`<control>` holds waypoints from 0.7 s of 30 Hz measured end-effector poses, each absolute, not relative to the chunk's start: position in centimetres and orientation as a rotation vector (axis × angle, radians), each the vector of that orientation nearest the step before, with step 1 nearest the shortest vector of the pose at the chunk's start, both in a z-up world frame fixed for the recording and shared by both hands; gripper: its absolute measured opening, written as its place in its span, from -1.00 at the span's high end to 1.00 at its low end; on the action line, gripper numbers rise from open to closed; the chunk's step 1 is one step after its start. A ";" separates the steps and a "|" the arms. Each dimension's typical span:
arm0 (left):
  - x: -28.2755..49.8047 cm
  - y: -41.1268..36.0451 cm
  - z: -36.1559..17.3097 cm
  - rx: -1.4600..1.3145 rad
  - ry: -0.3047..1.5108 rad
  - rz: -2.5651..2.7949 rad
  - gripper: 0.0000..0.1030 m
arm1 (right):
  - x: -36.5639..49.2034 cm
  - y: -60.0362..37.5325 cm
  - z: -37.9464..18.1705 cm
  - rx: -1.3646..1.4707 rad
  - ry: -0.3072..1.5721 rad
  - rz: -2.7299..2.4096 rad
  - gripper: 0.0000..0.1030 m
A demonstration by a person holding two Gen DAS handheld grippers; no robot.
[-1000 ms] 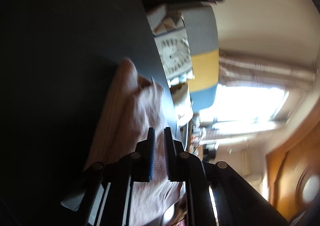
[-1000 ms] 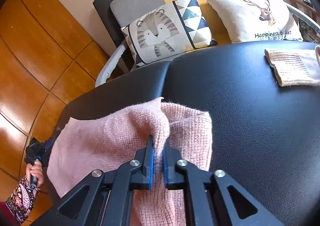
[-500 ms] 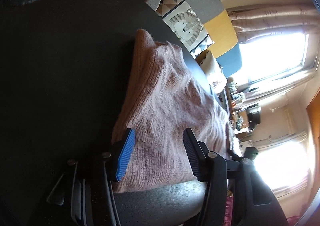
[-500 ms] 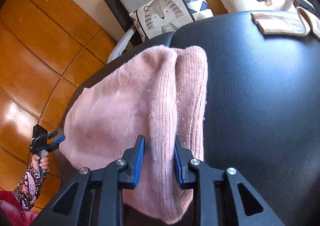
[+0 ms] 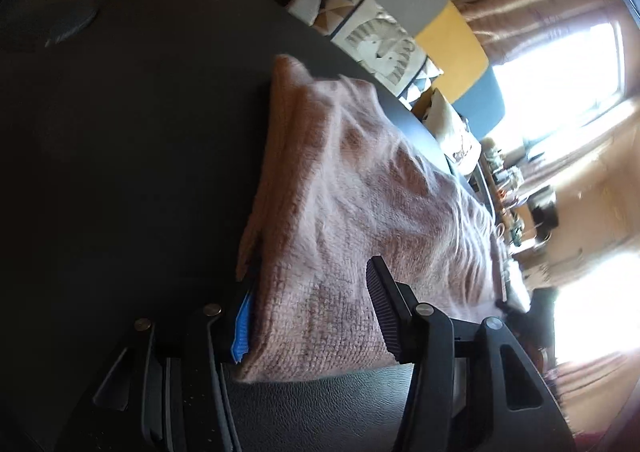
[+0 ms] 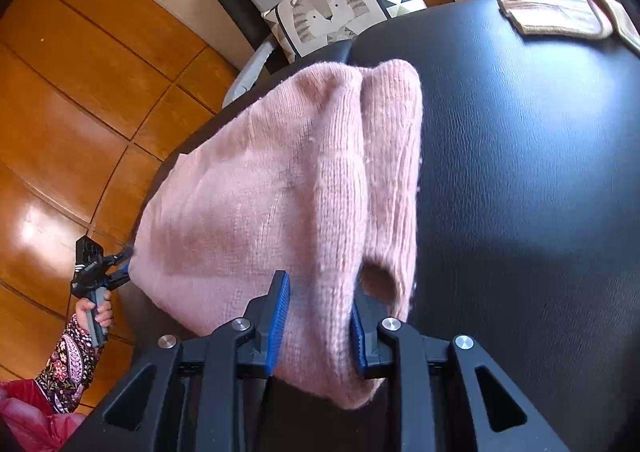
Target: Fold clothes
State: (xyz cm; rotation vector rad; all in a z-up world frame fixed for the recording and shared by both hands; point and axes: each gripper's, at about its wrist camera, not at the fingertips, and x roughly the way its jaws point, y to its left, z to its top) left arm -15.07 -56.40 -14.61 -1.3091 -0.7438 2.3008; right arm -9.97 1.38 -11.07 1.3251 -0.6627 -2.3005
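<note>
A pink knitted sweater point(image 6: 288, 188), folded, lies on a black padded table point(image 6: 520, 180), near the table's edge above a wooden floor point(image 6: 80, 64). Right gripper point(image 6: 320, 316): jaws parted, the sweater's near fold between them; whether the pads press it cannot be told. Left gripper point(image 5: 312, 316): jaws parted wide astride the sweater's point(image 5: 360, 192) other end, the knit lying slack between them. A hand point(image 6: 98, 310) in a patterned sleeve point(image 6: 68, 368) holds the left gripper. A beige knitted garment point(image 6: 560, 18) lies well apart on the table. A tiger cushion point(image 6: 332, 12) rests on the sofa behind.
</note>
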 end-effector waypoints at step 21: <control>-10.6 -57.7 -13.7 -1.256 -0.517 2.417 0.89 | -4.8 4.4 -11.9 1.188 -0.927 -2.282 0.89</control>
